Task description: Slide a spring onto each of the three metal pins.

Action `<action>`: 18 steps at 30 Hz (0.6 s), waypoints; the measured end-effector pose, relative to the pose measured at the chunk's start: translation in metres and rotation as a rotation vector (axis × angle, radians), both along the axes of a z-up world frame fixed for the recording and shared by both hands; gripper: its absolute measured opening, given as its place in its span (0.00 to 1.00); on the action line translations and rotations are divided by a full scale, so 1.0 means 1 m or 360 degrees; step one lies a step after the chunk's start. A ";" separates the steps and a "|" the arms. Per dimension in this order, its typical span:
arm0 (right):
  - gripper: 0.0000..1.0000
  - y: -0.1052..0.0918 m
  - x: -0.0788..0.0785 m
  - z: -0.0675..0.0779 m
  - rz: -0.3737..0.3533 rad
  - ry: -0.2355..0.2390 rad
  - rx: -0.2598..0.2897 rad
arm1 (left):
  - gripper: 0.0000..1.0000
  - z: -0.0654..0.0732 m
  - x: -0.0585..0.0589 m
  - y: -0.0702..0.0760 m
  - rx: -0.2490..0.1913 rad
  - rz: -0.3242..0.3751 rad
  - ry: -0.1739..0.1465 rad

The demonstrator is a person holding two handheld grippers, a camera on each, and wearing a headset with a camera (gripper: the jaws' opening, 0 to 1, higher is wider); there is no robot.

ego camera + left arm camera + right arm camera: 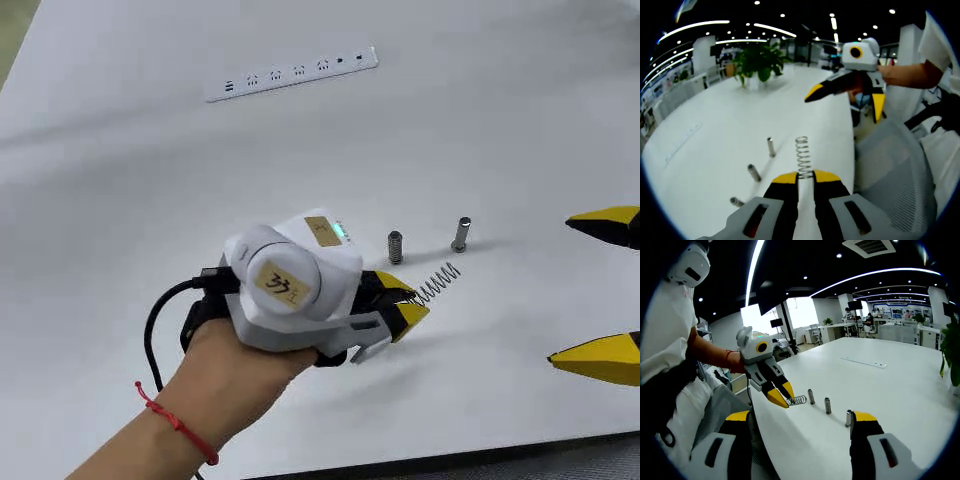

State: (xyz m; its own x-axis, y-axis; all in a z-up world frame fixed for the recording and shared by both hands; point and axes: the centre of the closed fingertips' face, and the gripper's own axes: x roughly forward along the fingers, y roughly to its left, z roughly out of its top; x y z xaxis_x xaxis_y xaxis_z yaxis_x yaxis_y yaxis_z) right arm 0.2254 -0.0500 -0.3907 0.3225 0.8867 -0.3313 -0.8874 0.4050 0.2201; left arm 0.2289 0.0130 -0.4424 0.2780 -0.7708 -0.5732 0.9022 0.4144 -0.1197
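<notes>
My left gripper (408, 303) rests low on the white table (120, 200), shut on one end of a loose spring (438, 282) that sticks out toward the right. In the left gripper view the spring (803, 155) rises straight from the closed yellow tips (805, 176). Just beyond it stand a pin wearing a spring (395, 247) and a bare pin (461, 234). A third pin (811, 396) stands nearest the left gripper (781, 397); I cannot tell whether it is bare. My right gripper (600, 290) hovers at the right, open and empty.
A white power strip (290, 73) lies at the far side of the table. The table's near edge (450, 462) runs just below the grippers. A grey mesh chair (890, 165) stands beside the table, and a potted plant (760, 62) sits at its far end.
</notes>
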 end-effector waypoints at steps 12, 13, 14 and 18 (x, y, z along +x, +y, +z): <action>0.52 0.034 0.012 0.036 -0.0083 0.0118 0.0233 | 0.10 0.044 -0.003 -0.003 -0.0321 0.0124 -0.0042; 0.50 0.035 0.013 0.038 -0.0090 0.0133 0.0248 | 0.10 0.045 -0.003 -0.003 -0.0336 0.0130 -0.0042; 0.45 0.038 0.012 0.040 -0.0093 0.0173 0.0271 | 0.10 0.048 -0.003 -0.004 -0.0362 0.0137 -0.0050; 0.32 0.043 0.015 0.043 -0.0124 0.0242 0.0348 | 0.10 0.057 -0.004 -0.007 -0.0439 0.0153 -0.0050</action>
